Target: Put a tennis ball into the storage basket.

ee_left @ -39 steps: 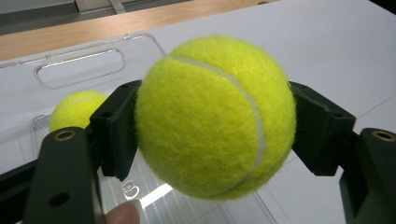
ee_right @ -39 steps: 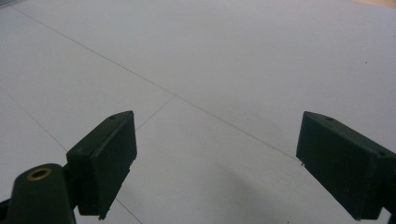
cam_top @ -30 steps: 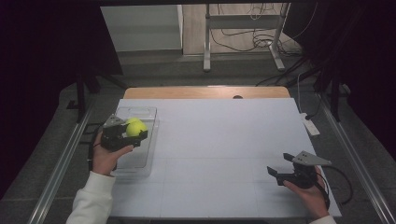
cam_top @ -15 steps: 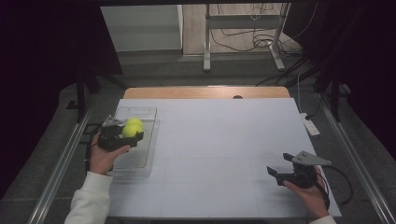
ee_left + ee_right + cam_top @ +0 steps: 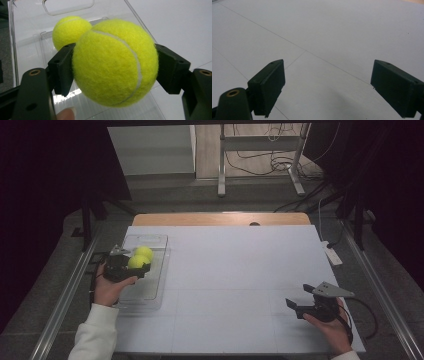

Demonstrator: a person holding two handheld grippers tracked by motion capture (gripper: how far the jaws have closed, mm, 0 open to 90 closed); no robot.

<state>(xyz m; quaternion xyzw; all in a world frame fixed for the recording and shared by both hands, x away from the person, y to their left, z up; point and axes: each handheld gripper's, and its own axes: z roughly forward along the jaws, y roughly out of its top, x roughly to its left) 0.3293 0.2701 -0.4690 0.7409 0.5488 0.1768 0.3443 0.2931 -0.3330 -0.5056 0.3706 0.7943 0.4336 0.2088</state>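
**A:** Left gripper point(image 5: 140, 268) is clamped on a tennis ball point(image 5: 115, 62), both pads pressed into the felt, and the ball hangs clear above the floor of the clear plastic tray point(image 5: 161, 270).

**B:** And a second ball point(image 5: 70, 31) lies in the tray just behind it, touching or nearly so from this angle.

**A:** Right. I'd call this the carrying step: the ball is gripped and held over the tray at the left edge of the white table point(image 5: 240, 265).

**B:** The right gripper point(image 5: 296, 306)?

**A:** Jaws wide apart, nothing between them, parked low near the table's right corner, well away.

**B:** So what next?

**A:** My guess: lower it beside the second ball without knocking that one, then ease the jaws apart.

**B:** Round ball, smooth floor, so it may roll.
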